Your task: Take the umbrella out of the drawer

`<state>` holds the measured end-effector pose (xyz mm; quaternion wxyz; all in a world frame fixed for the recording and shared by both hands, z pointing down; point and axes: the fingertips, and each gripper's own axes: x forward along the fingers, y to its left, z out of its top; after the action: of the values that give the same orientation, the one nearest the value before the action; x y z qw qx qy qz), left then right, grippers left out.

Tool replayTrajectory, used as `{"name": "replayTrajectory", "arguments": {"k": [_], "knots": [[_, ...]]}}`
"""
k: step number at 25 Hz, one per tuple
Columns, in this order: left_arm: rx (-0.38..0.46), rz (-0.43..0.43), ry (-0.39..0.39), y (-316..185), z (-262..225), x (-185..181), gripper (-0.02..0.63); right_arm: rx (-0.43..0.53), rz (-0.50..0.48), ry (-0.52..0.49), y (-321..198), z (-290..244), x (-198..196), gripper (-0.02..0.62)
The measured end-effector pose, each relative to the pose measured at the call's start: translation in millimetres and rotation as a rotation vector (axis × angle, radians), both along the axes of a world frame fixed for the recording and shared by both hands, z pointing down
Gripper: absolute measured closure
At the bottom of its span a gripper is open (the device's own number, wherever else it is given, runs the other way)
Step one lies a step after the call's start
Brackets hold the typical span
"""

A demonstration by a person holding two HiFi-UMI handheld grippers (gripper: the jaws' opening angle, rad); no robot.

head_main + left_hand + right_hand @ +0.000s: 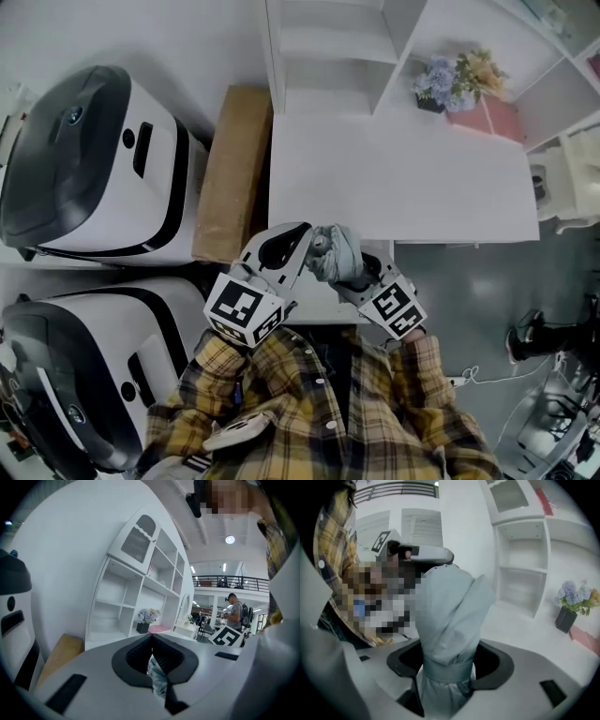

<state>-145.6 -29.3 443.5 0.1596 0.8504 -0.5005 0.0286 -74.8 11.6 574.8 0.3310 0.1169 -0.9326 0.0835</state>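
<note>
A folded pale grey-blue umbrella (337,251) is held up close to my chest, in front of the white desk (403,178). My right gripper (361,274) is shut on it: in the right gripper view the bundle (450,606) stands up between the jaws, gripped at its strap band (445,670). My left gripper (307,236) comes in from the left and touches the umbrella's top end. In the left gripper view its jaws meet at the tips, with a fold of the umbrella's fabric (157,677) pinched between them.
White shelving (328,47) stands behind the desk, with a flower pot (459,80) and a pink box (492,117). A brown cardboard box (230,169) leans left of the desk. Two white-and-black machines (84,159) (75,366) fill the left. A person (234,611) stands far off.
</note>
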Motion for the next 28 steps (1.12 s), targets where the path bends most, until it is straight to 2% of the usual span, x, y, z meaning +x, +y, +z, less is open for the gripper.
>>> {"name": "replayTrajectory", "arguments": {"k": [6,13,19,28], "knots": [[0.076,0.048,0.005,6.0,-31.2,7.5,0.584,0.076,0.117,-0.168,-16.1,-67.9,9.3,0.282],[0.118,0.122,0.008,10.7,-51.2,24.2,0.584,0.153,0.224,-0.351,-27.8,-135.8,28.6,0.282],[0.123,0.157,0.001,13.4,-53.9,36.0,0.584,0.21,0.275,-0.426,-25.8,-170.5,39.0,0.282],[0.117,0.189,-0.004,14.8,-52.4,39.8,0.584,0.204,0.307,-0.462,-20.8,-176.3,42.5,0.282]]}}
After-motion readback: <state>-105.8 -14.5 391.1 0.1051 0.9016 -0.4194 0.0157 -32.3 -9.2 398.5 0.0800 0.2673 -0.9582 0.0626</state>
